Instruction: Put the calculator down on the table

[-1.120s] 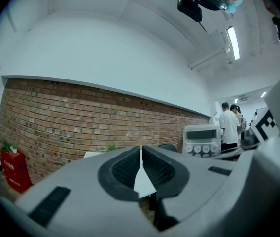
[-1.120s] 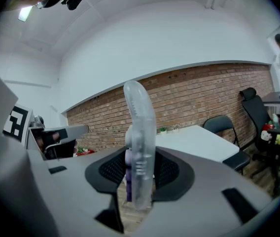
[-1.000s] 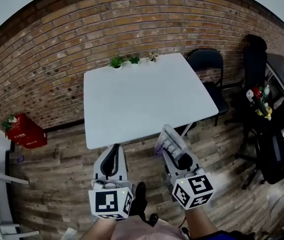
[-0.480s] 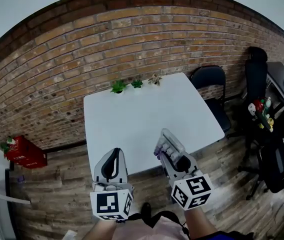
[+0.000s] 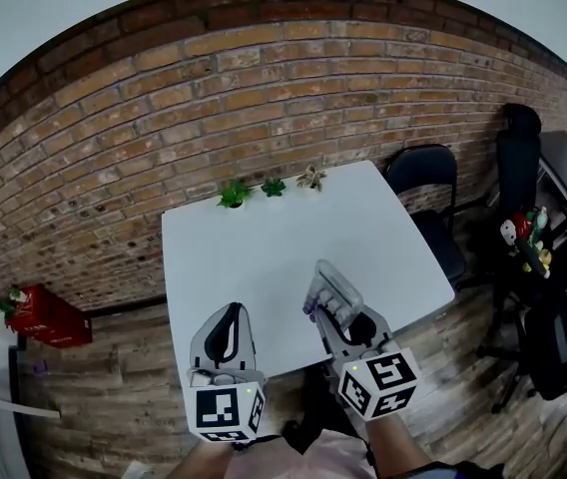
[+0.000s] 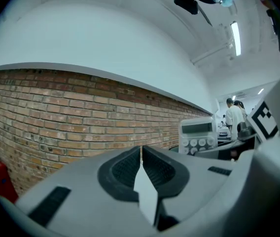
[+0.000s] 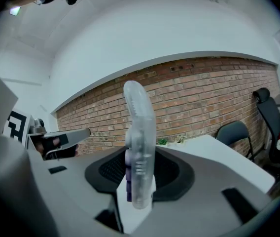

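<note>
A pale grey calculator (image 5: 330,289) with round keys stands on edge in my right gripper (image 5: 335,305), whose jaws are shut on its lower end; the right gripper view shows its thin side (image 7: 139,149) rising between the pads. It hangs over the near edge of the white table (image 5: 264,257). My left gripper (image 5: 226,329) is beside it, also over the table's near edge, jaws shut with nothing between them (image 6: 141,154). In the left gripper view the calculator's (image 6: 197,135) screen and keys appear at the right.
Three small potted plants (image 5: 272,186) stand at the table's far edge against the brick wall. A black folding chair (image 5: 425,183) is at the table's right, more chairs and clutter (image 5: 523,238) further right. A red object (image 5: 42,315) sits on the wooden floor at left.
Both grippers have moved forward together from over the floor to over the table's near edge. The calculator stays held in the right gripper.
</note>
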